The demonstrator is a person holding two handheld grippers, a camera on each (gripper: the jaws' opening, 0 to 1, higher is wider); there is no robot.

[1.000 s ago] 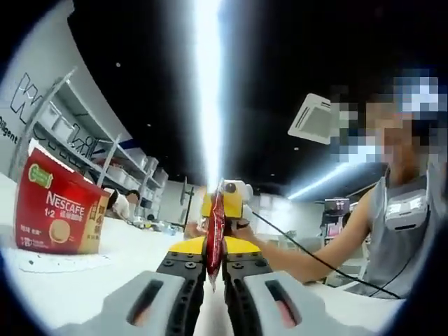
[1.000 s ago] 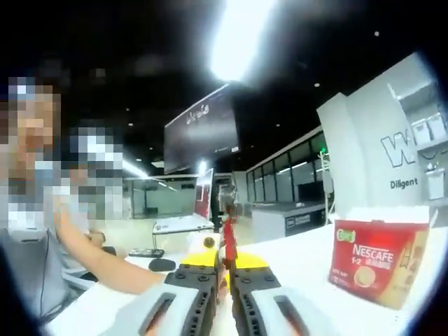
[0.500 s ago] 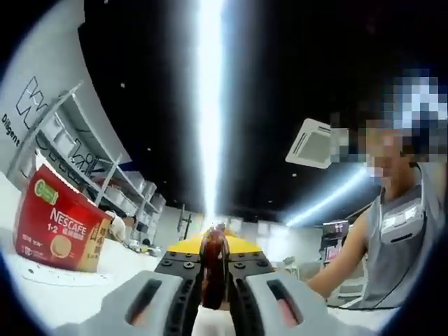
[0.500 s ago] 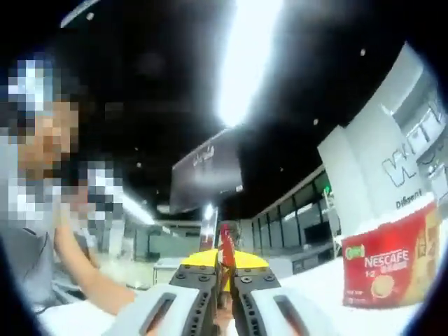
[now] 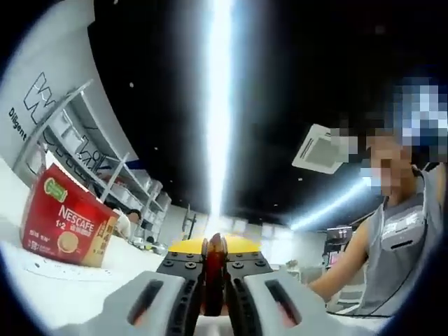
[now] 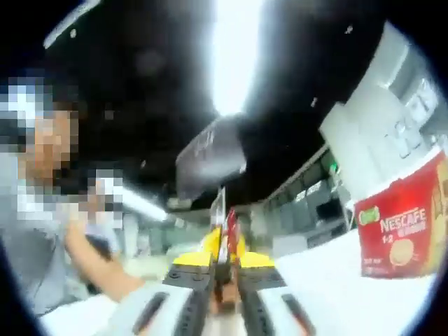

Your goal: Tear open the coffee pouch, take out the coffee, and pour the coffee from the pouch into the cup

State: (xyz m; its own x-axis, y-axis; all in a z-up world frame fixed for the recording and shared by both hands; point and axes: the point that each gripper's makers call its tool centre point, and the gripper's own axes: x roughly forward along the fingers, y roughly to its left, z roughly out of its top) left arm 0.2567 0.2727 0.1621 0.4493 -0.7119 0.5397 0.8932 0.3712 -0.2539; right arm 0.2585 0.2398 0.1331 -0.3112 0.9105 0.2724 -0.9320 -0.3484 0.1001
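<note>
Up between both sets of jaws sits the slim dark-red coffee pouch (image 5: 214, 274), edge-on and raised above the white table (image 5: 49, 290). Left hand-held gripper (image 5: 214, 269) is clenched on it, and the right hand-held gripper (image 6: 226, 269) pinches the same pouch (image 6: 230, 225). A red Nescafe carton (image 5: 64, 219) stands on the table, well apart.

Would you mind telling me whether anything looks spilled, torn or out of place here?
Nothing stands out. The coffee pouch sits pinched between both hand-held grippers, no spill shows, and the red Nescafe box stands on the white table.
</note>
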